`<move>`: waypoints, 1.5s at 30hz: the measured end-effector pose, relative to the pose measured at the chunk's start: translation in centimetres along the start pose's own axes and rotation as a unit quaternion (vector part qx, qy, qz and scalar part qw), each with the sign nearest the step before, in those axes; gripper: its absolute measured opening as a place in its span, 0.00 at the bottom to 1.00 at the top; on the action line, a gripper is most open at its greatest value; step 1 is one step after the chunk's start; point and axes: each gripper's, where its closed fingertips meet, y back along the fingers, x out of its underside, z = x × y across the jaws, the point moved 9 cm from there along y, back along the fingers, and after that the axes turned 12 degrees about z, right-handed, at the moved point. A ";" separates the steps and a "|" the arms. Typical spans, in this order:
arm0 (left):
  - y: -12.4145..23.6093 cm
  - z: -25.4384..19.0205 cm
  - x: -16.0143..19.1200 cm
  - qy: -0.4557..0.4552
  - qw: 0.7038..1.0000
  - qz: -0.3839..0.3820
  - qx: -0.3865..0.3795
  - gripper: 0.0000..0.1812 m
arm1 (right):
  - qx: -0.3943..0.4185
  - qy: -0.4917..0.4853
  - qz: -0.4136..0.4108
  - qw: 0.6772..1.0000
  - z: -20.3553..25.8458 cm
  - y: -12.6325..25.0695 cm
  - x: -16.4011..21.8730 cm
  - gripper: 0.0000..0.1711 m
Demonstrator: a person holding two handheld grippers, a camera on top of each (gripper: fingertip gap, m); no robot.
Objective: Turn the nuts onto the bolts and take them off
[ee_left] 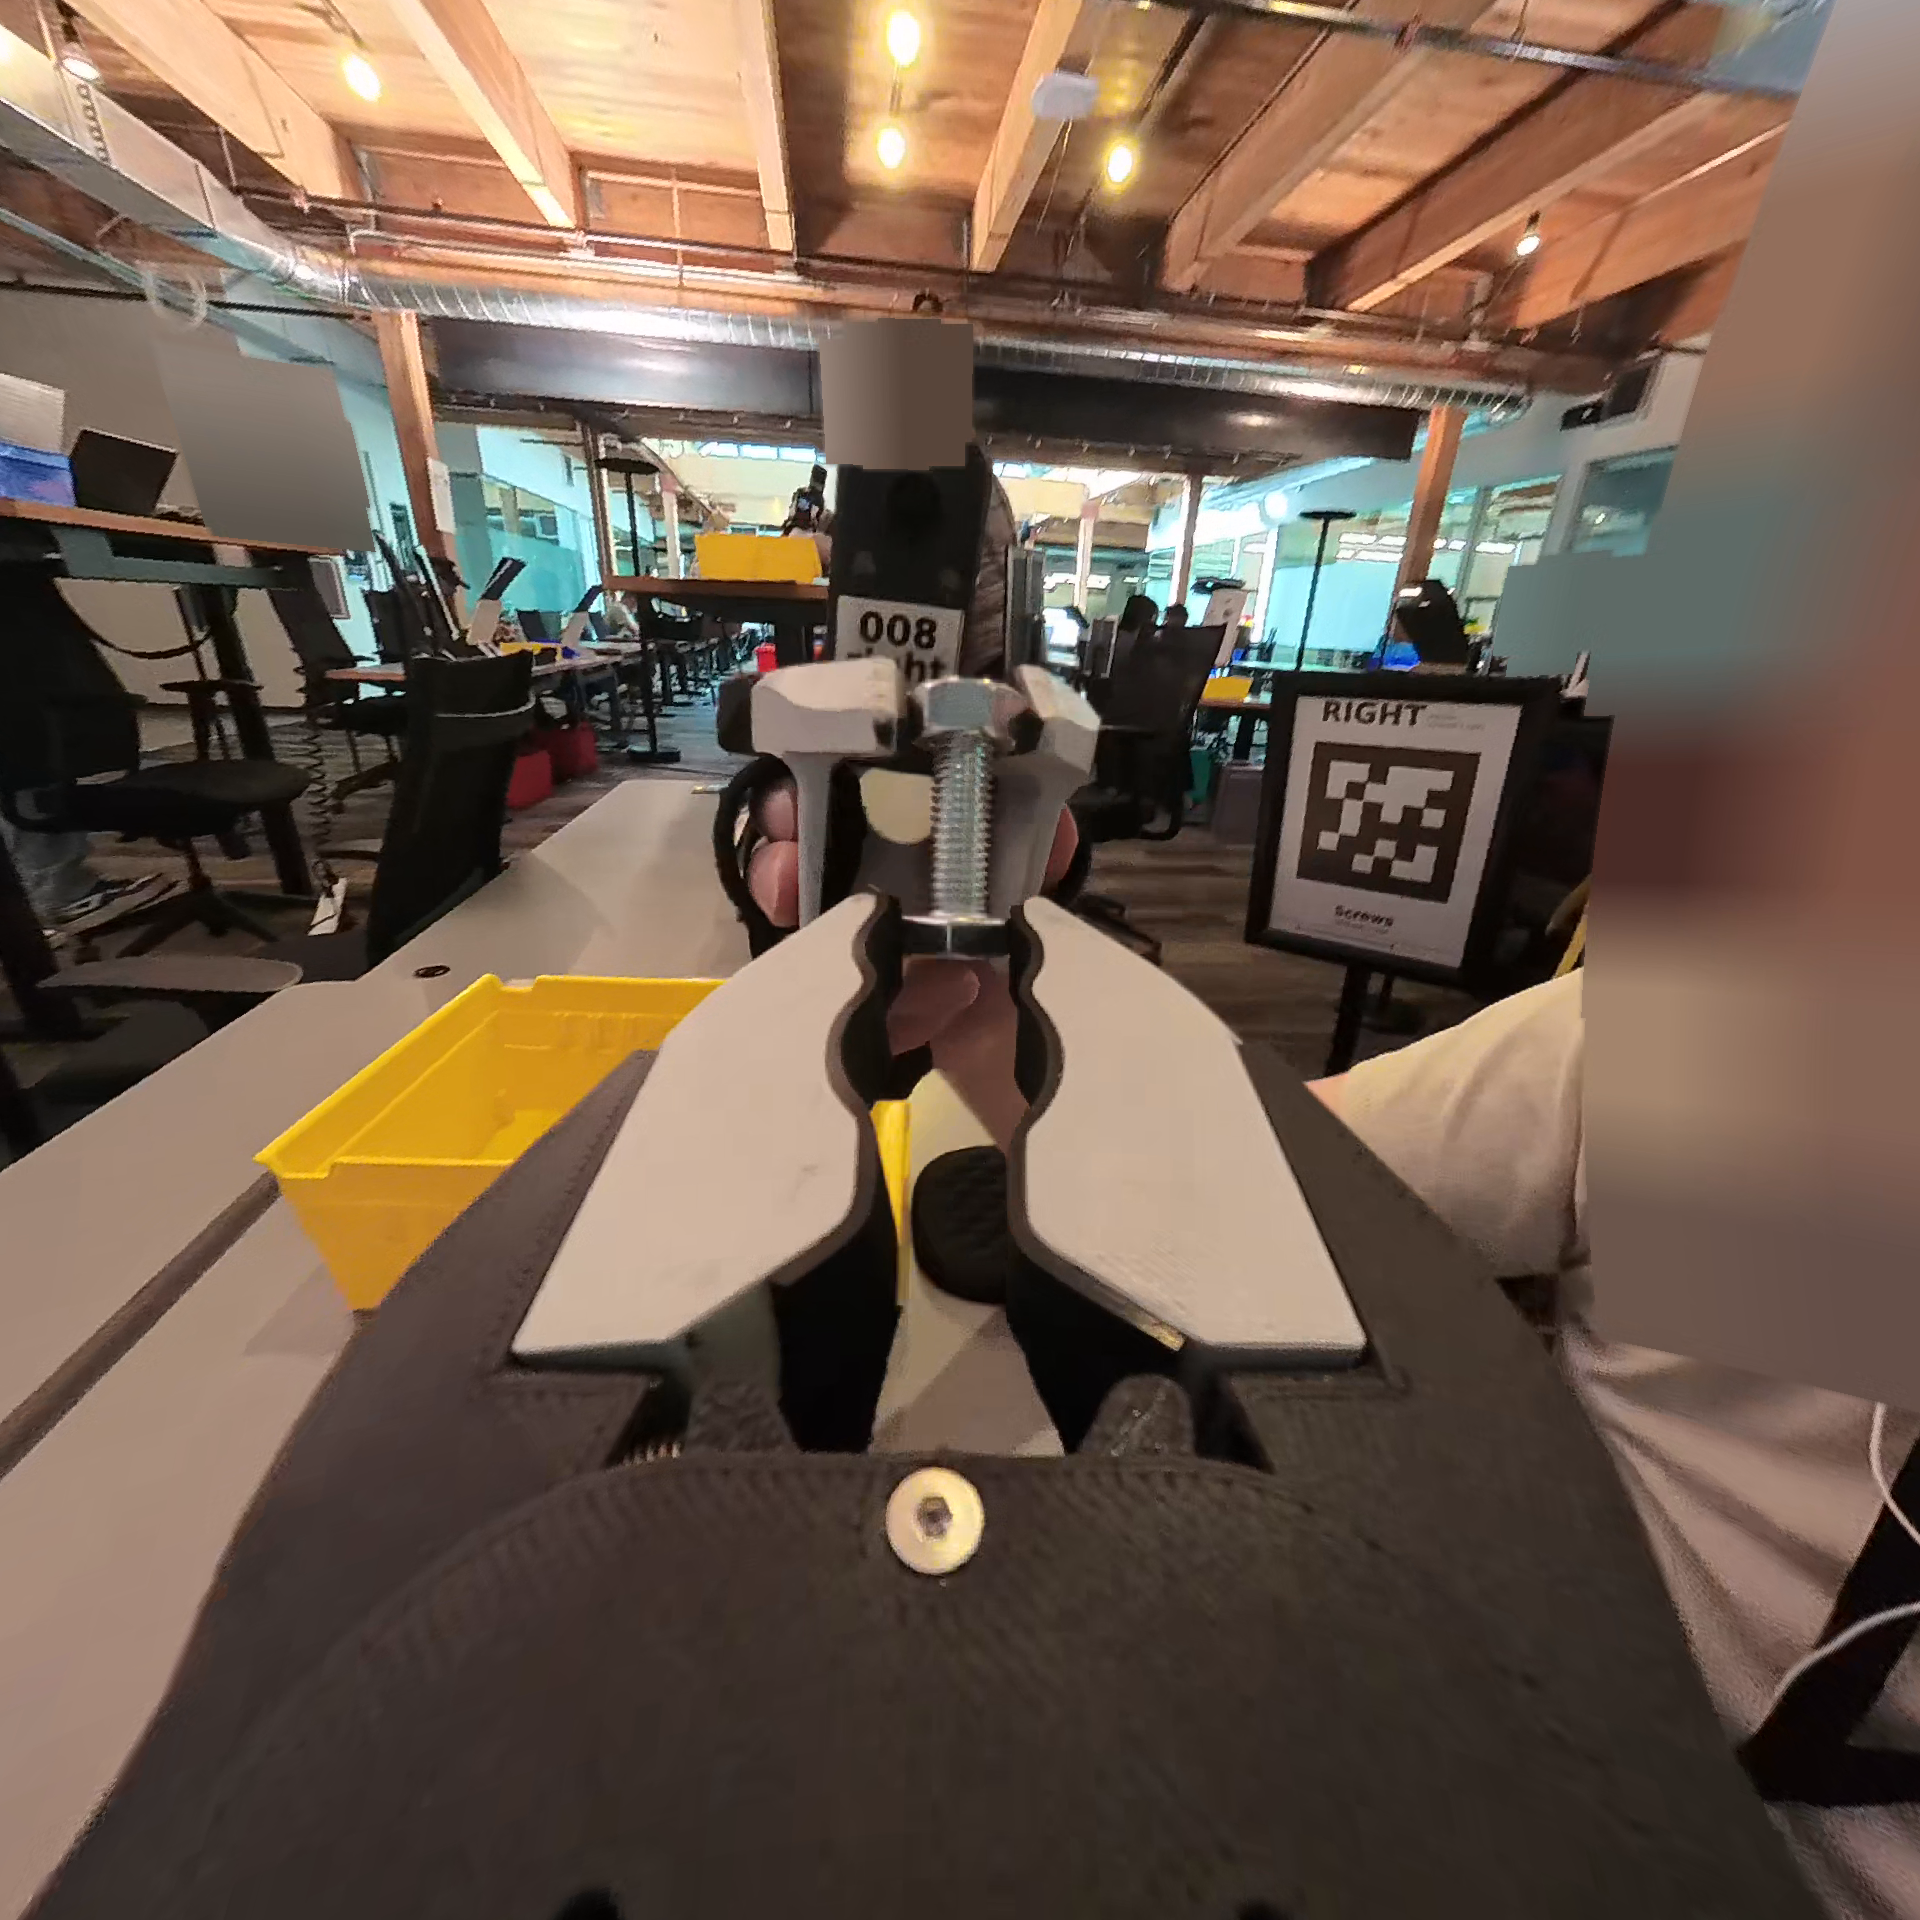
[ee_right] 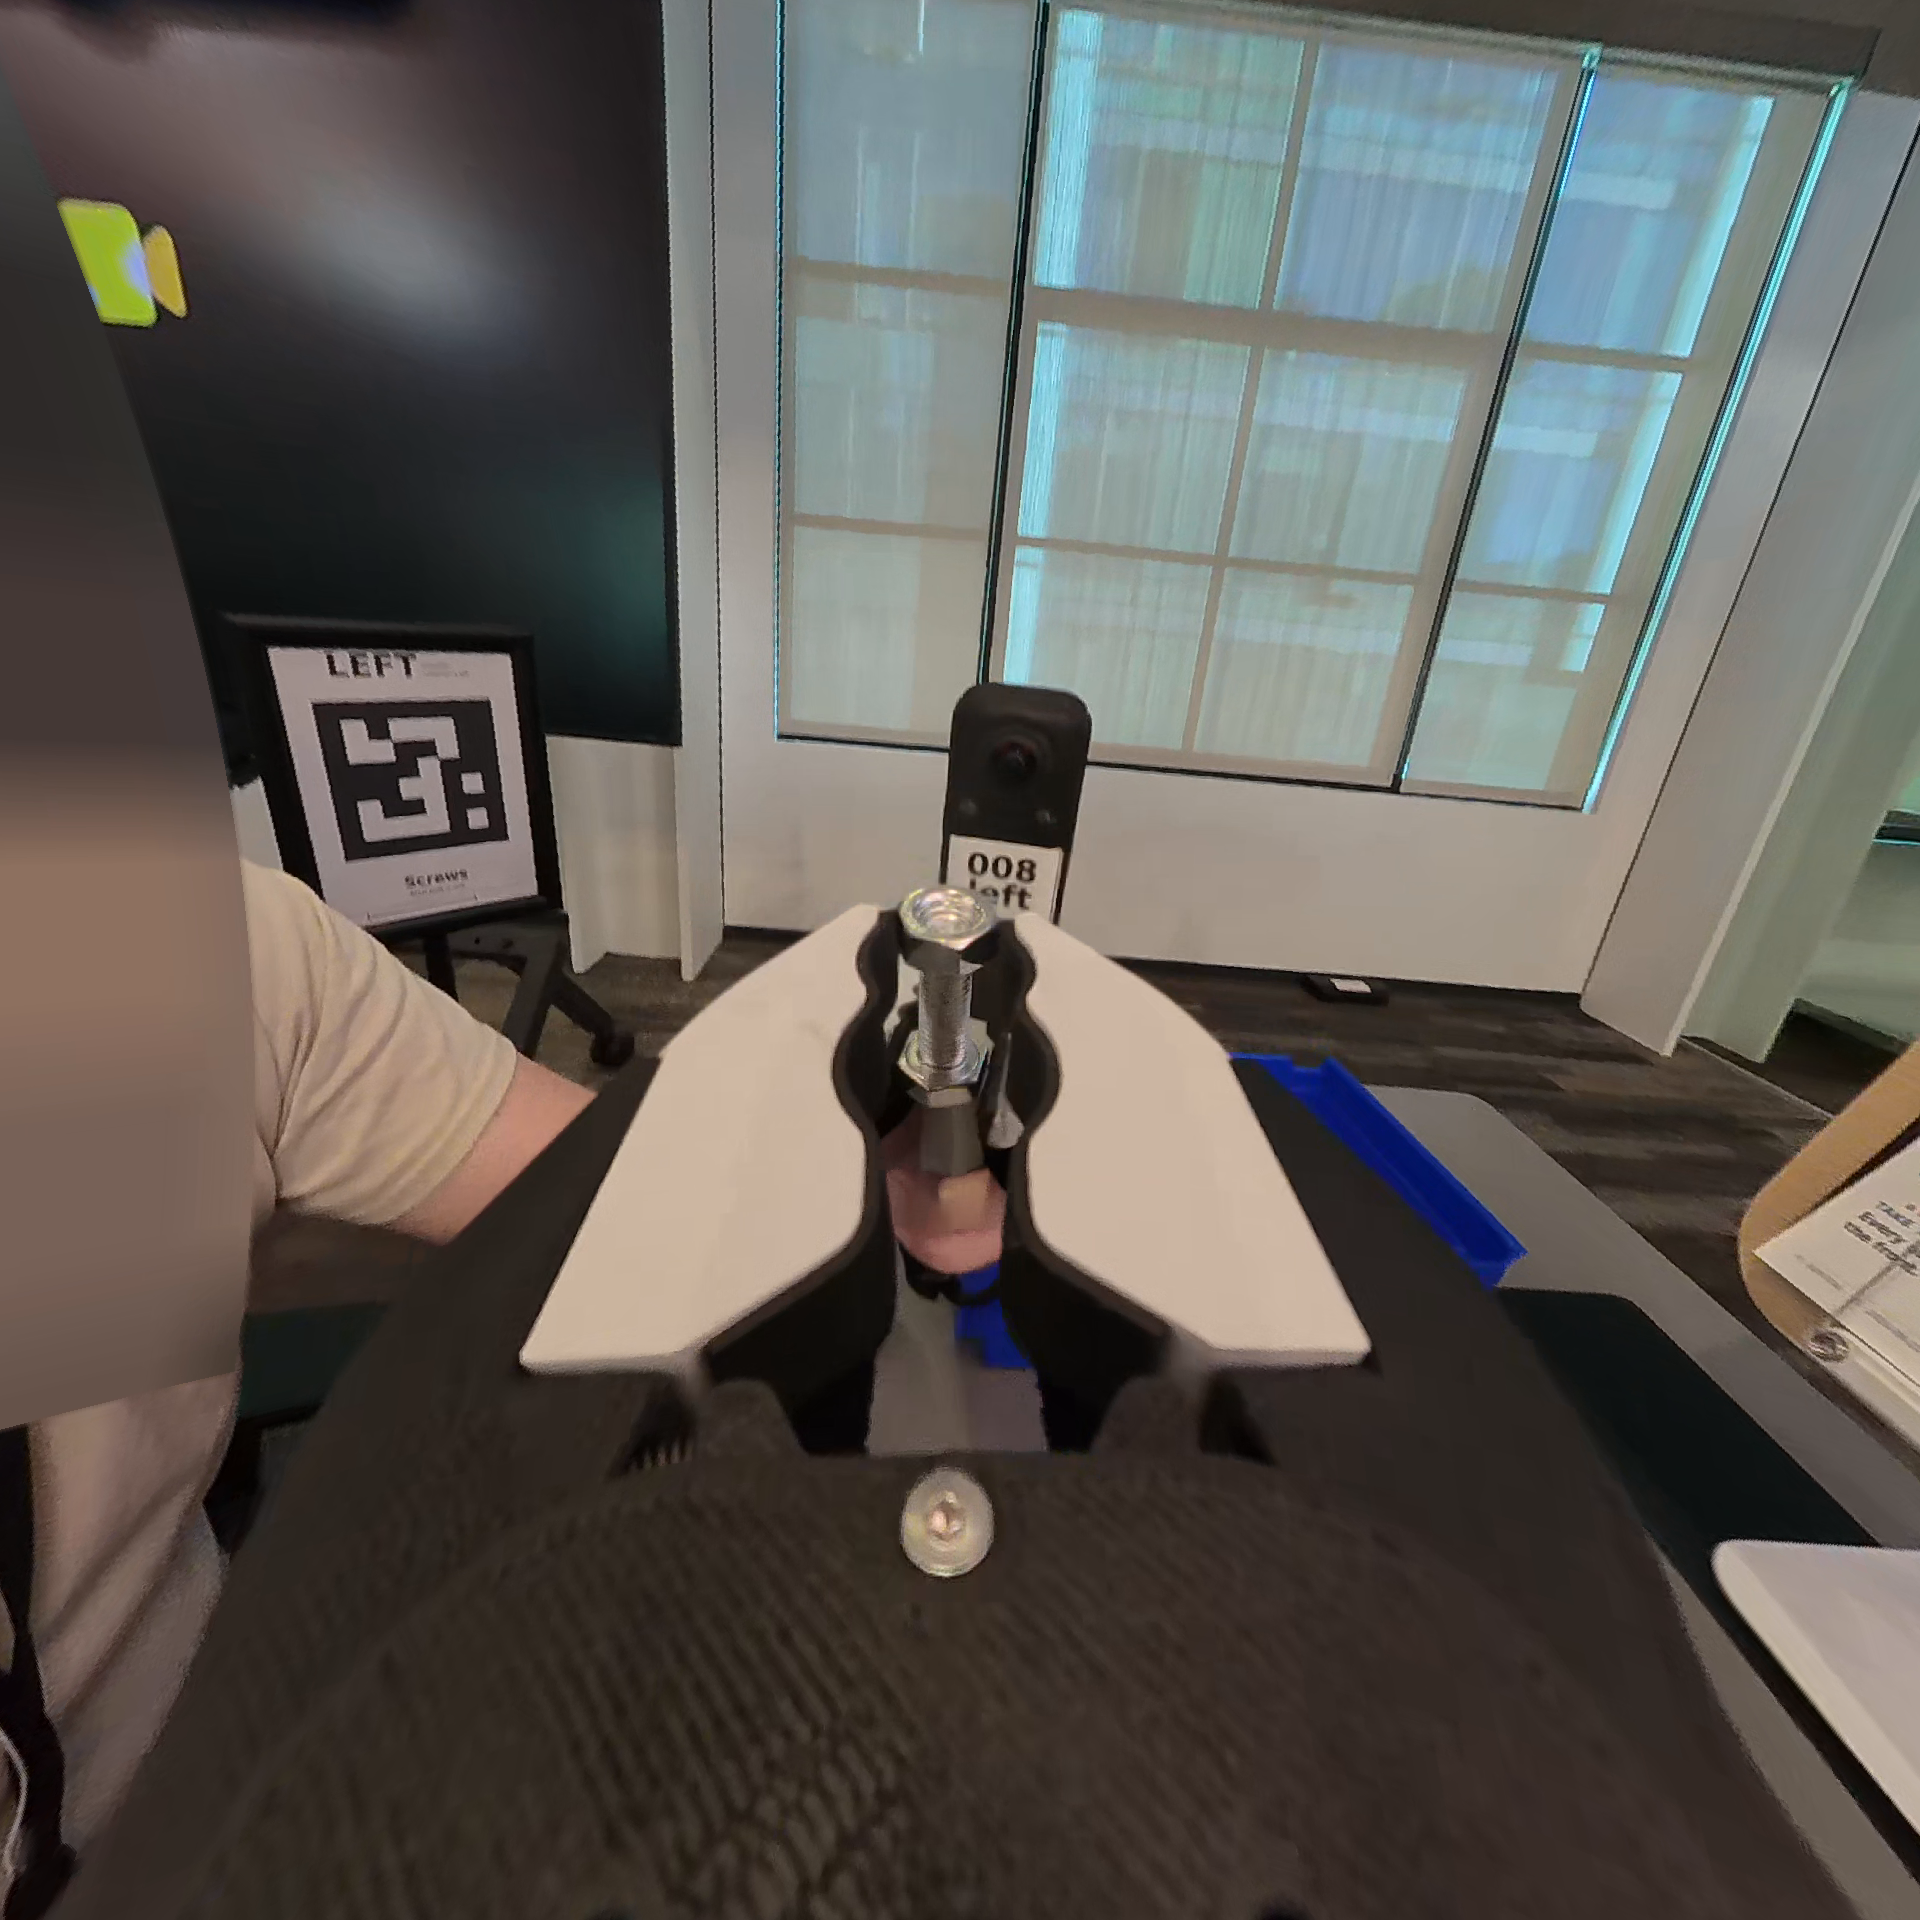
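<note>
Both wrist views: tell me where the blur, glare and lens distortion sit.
Left wrist view: the bolt and nut are sharp; ceiling lamps flare, and beams bow toward the edges. Right wrist view: the bolt head glints, the window is bright and its frame leans, and the blue bin looks soft.

A yellow bin [ee_left: 436,1132] sits on the grey table [ee_left: 135,1174]; a framed marker sign [ee_left: 1397,816] stands well beyond the table.
</note>
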 end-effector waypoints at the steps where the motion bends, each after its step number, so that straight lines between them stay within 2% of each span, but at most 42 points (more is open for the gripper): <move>1: 0.1 0.0 -0.1 -0.004 1.000 0.007 -0.004 0.11 | 0.002 0.006 0.009 1.000 0.1 0.0 0.0 0.11; 5: 0.3 -0.2 -0.2 -0.008 0.998 0.067 0.002 0.11 | -0.005 0.025 0.041 0.999 0.5 0.0 -0.1 0.11; 10: 0.1 -0.3 0.0 -0.019 0.995 0.096 -0.008 0.10 | -0.017 0.018 0.057 0.998 0.4 -0.1 0.2 0.11; 14: 0.1 -0.2 -0.1 -0.024 0.996 0.077 -0.035 0.10 | -0.004 0.016 0.020 1.000 0.2 0.0 0.1 0.12; 17: 0.2 0.0 -0.2 -0.024 0.997 0.064 -0.045 0.10 | 0.016 0.018 0.011 1.000 0.3 -0.3 0.1 0.21; 19: 0.1 -0.1 -0.2 -0.022 0.997 0.056 -0.042 0.10 | 0.035 0.026 0.014 0.999 0.4 -0.7 0.2 0.24; 25: -0.3 -0.5 -0.1 -0.037 0.997 0.059 -0.040 0.10 | 0.064 0.033 0.012 0.997 0.6 -1.4 0.3 0.23; 40: 0.1 -1.1 -0.6 -0.047 0.997 0.053 -0.013 0.10 | 0.007 0.043 0.012 0.999 0.7 -0.3 0.1 0.22; 45: 0.1 -1.1 -0.5 -0.044 0.998 0.055 -0.005 0.10 | -0.008 0.060 0.010 0.998 1.0 0.0 0.0 0.17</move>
